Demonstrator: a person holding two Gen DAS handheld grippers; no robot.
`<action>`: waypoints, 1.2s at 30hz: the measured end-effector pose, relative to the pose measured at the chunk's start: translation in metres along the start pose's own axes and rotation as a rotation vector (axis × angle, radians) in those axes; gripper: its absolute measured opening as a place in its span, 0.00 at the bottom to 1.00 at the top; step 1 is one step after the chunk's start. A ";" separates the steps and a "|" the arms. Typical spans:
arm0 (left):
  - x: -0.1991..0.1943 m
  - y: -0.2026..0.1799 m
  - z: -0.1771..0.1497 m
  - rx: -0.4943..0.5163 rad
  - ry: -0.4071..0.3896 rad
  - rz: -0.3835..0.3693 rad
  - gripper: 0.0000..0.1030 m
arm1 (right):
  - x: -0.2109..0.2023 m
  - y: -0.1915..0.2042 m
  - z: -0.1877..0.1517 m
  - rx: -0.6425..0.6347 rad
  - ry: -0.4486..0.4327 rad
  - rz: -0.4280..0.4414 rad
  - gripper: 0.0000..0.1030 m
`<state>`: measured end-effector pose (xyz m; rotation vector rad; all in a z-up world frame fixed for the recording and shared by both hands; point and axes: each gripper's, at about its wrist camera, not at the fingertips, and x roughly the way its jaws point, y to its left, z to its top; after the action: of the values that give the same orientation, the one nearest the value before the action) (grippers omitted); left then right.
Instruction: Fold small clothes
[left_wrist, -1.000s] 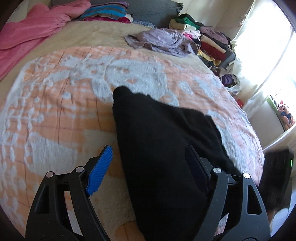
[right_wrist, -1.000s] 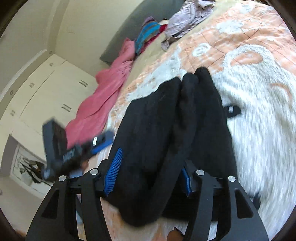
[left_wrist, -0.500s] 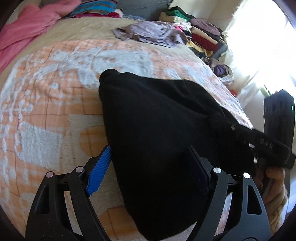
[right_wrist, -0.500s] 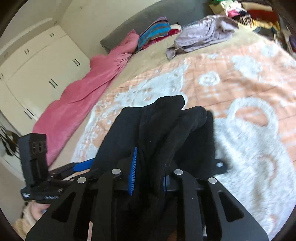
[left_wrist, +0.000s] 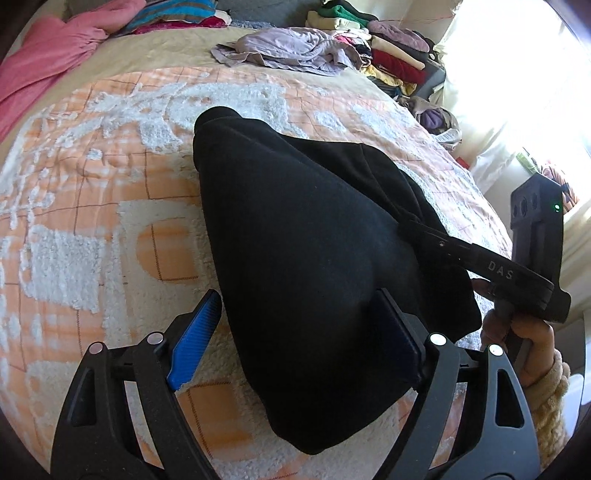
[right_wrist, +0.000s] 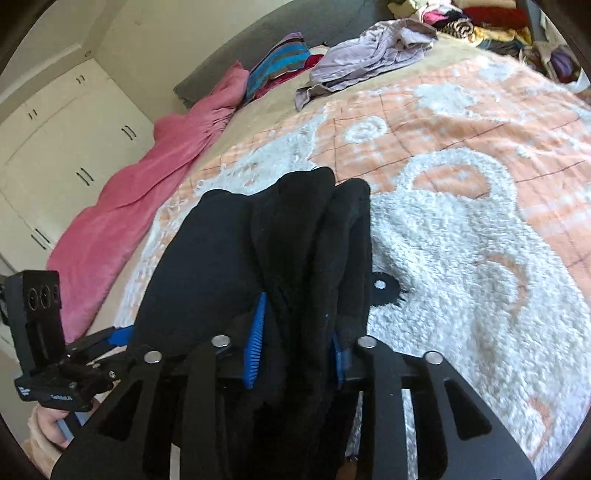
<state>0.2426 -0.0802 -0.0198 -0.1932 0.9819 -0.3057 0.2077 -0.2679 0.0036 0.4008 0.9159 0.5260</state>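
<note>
My right hand-held gripper (right_wrist: 295, 354) pinches the black garment (right_wrist: 236, 266); the left (left_wrist: 299, 343), released, should smooth toward 12 o'clock.

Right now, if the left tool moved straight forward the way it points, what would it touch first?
The left tool is open, and the black garment already lies between its fingers, so it would push deeper into that garment first. Beyond it lies the orange and white blanket; how far off is unclear.

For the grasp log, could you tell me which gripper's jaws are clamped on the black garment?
The right gripper: its jaws pinch the bunched black garment, while the left gripper stands open around it.
</note>
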 end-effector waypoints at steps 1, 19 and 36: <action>-0.001 0.000 0.000 0.000 0.000 -0.001 0.74 | -0.002 0.002 -0.001 -0.004 -0.003 -0.005 0.32; -0.012 -0.002 -0.012 0.006 -0.003 -0.003 0.74 | -0.030 0.025 -0.037 -0.058 0.004 -0.001 0.16; -0.030 -0.011 -0.031 0.022 -0.028 -0.006 0.74 | -0.065 0.059 -0.065 -0.213 -0.137 -0.285 0.73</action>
<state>0.1996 -0.0814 -0.0099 -0.1796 0.9500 -0.3188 0.1065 -0.2519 0.0409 0.1081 0.7597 0.3258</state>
